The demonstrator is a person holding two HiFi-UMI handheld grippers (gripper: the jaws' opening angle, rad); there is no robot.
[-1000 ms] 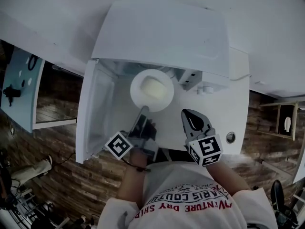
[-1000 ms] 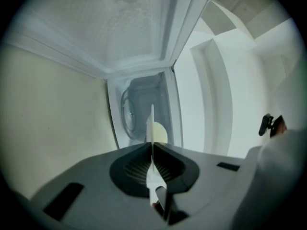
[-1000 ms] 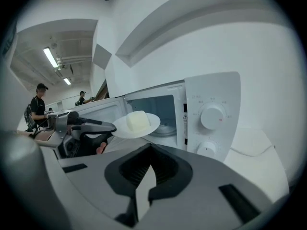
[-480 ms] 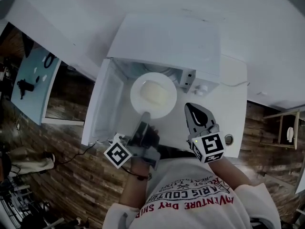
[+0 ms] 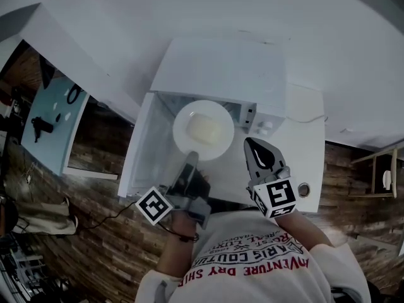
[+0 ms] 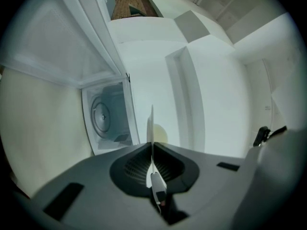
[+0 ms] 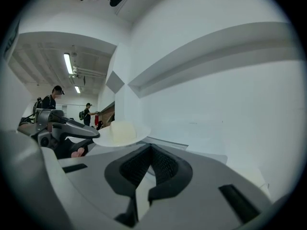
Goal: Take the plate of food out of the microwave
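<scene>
Plate of food (image 5: 203,130) is pinched by just its near rim in the left tool (image 5: 190,158) (shallow bite, I think), right tool (image 5: 255,148) shut and idle, so it could tip.

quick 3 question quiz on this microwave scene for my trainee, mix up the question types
1. Which gripper clamps the plate by its rim? A left, B right, C both.
2. True or false: the microwave has its door open.
3. Fill in: the right gripper has its jaws ____, with nothing between them.
Key: 1 A, the left gripper. 2 True. 3 shut.
</scene>
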